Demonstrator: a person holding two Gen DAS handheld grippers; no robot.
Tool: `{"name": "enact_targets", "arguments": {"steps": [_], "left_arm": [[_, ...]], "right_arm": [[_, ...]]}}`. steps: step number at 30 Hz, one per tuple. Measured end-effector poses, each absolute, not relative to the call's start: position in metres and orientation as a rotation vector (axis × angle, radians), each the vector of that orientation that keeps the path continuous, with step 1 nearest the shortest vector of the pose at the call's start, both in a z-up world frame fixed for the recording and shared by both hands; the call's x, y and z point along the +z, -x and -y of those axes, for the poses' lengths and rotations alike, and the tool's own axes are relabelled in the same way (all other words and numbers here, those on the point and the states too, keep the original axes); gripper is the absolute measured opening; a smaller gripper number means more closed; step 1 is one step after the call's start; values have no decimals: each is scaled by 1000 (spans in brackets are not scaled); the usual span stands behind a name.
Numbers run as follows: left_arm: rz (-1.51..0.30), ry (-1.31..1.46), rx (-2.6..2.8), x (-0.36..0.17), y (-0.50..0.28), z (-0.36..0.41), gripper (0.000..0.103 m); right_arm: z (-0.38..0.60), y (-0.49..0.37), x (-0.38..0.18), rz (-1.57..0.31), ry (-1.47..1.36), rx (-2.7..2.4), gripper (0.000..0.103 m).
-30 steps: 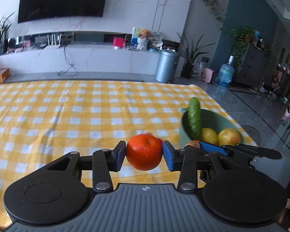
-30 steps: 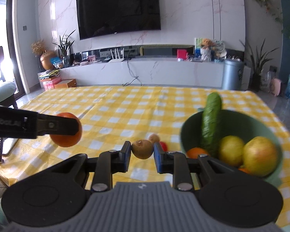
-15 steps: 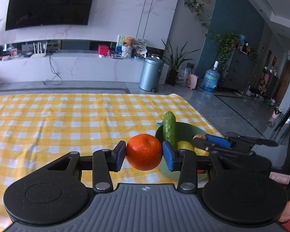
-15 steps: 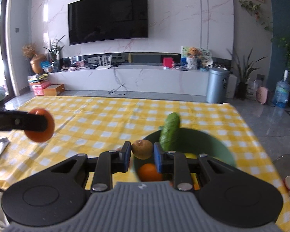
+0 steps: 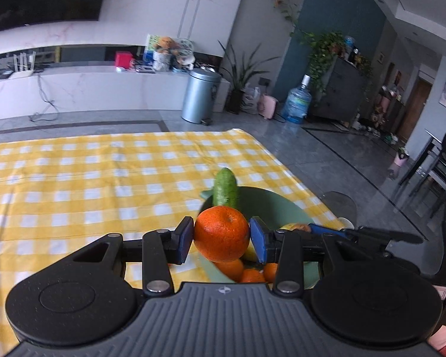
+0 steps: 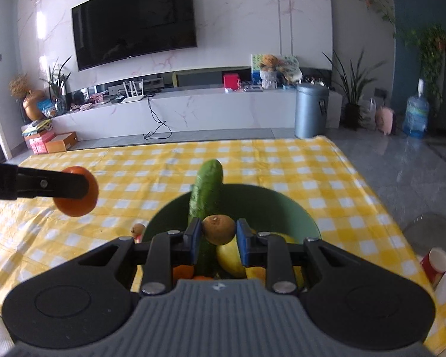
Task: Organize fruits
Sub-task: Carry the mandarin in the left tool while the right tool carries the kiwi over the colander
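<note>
The left gripper is closed on an orange, held above the near rim of the green bowl on the counter. The right gripper is closed on a small brown fruit, probably a kiwi, and is held over the bowl's middle.

The bowl is already crowded. A cucumber is propped upright against the far rim, so it could be knocked over or tipped out by a dropped fruit. An orange released at the rim could be sent rolling onto the checked cloth. Both grippers are close together over one bowl, so a collision is possible if both are lowered at once.

Much of the bowl's contents is hidden behind the gripper bodies; only parts of yellow and orange fruit can be seen. A small fruit just left of the bowl is half hidden and cannot be identified.
</note>
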State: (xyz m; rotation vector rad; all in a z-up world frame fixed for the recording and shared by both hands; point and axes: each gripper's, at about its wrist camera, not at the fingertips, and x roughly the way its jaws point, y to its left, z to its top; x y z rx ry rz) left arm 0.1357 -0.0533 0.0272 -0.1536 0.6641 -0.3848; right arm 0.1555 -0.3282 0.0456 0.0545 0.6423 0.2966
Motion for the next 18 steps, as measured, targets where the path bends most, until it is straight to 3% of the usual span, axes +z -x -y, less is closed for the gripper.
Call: {"name": "enact_targets", "arguments": {"steps": [18], "left_arm": [[-836, 135, -507, -17, -183, 95, 47]], "right_arm": [[325, -181, 16, -790, -92, 332, 22]]}}
